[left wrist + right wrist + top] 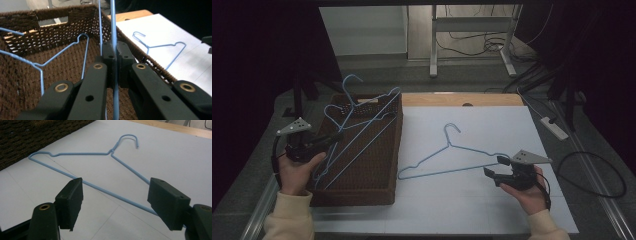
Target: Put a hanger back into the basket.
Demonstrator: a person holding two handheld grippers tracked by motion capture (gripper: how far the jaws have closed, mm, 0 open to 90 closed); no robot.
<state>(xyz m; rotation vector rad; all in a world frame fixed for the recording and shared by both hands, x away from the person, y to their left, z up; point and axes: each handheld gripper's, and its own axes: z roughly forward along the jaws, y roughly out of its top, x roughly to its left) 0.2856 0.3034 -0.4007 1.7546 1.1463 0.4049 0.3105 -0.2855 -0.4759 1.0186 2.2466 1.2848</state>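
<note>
Nearest you in the high view are your 2 forearms in cream sleeves, coming in at the bottom corners. Your left tool is clamped on the wire of a blue hanger; in the left gripper view its 2 black jaws stand pressed together with the blue wire running straight up between them. That held hanger sits over the brown wicker basket, tilted, its hook rising above the far rim. A 2nd blue hanger in the basket lies against the woven bottom and far wall.

Your right tool is open, its jaws spread wide and nothing pressed between them. It sits at the right end of the hanger on the table, which lies flat on the white sheet just right of the basket, hook pointing away from you. In the right gripper view its long bottom wire passes across the gap between the jaws.

Beyond the sheet, a strip of bare wooden table shows.
</note>
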